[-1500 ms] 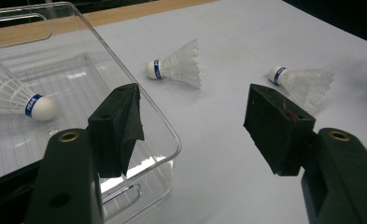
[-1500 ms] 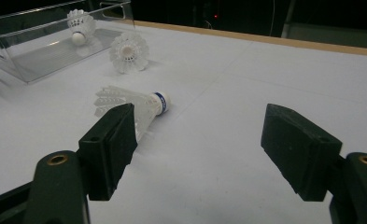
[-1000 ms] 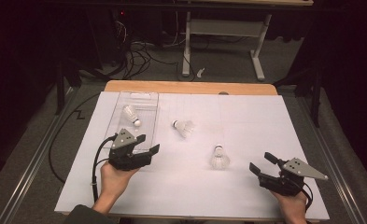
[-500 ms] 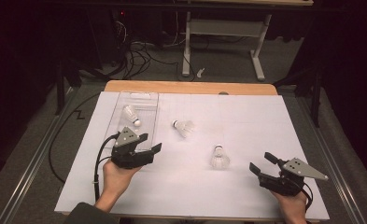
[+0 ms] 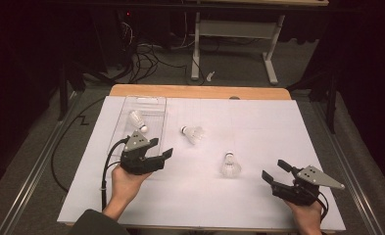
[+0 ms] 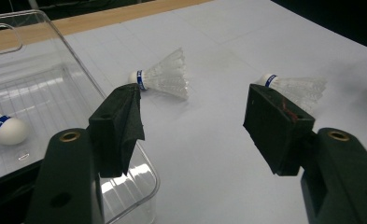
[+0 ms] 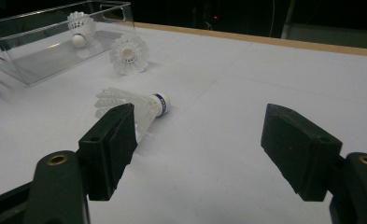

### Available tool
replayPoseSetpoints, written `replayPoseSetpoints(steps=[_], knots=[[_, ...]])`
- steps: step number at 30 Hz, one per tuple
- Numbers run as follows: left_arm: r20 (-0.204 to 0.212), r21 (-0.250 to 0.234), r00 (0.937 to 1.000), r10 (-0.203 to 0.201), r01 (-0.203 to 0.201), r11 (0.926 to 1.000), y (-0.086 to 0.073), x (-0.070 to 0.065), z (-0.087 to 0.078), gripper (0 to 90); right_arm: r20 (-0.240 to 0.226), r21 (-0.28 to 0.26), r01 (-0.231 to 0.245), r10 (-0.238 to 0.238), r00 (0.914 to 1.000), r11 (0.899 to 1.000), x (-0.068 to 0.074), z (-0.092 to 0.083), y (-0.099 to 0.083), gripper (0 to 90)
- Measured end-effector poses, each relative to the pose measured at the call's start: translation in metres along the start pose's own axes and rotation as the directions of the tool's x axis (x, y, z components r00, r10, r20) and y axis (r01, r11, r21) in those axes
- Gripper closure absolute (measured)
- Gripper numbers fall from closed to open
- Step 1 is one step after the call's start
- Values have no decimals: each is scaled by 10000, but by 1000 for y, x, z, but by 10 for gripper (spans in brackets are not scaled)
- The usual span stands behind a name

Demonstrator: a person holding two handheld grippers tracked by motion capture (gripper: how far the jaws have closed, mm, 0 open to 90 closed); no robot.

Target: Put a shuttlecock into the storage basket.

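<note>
Three white shuttlecocks with blue bands are in view. One lies in the clear plastic tray (image 5: 147, 100) at the far left (image 5: 137, 120) (image 6: 3, 129) (image 7: 80, 27). A second lies on its side mid-table (image 5: 194, 132) (image 6: 165, 77) (image 7: 127, 54). The third rests nearer the front (image 5: 229, 165) (image 6: 293, 88) (image 7: 134, 105). My left gripper (image 5: 161, 148) (image 6: 193, 100) hovers at the tray's near right corner, open and empty, aimed toward the two loose shuttlecocks. My right gripper (image 5: 273, 170) (image 7: 200, 121) sits low at the front right, open and empty, right of the nearest shuttlecock.
White paper (image 5: 258, 127) covers the table, and a wooden strip (image 5: 200, 91) shows along the far edge. The tray's clear wall (image 6: 78, 60) stands right beside my left jaw. Cables and a white desk frame (image 5: 234, 29) lie on the floor beyond the table.
My left gripper has edged slightly to the right along the tray's near corner. The right gripper and the shuttlecocks have stayed put.
</note>
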State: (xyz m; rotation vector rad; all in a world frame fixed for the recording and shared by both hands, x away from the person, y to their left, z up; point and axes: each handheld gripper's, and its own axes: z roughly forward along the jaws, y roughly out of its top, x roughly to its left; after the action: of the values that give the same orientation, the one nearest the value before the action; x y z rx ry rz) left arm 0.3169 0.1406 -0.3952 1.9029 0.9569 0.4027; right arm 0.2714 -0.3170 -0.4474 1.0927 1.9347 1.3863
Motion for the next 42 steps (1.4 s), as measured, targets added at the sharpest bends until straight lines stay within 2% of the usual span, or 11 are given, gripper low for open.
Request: replayPoseSetpoints(steps=[34,42], knots=[[136,129,9996,231,-233,9996,20,-4,24,380,-38,-1,-12,12,10000,10000,0,0,0,269],[35,112,9997,243,-243,9996,24,-4,29,381,-33,-5,-10,10,10000,10000,0,0,0,269]])
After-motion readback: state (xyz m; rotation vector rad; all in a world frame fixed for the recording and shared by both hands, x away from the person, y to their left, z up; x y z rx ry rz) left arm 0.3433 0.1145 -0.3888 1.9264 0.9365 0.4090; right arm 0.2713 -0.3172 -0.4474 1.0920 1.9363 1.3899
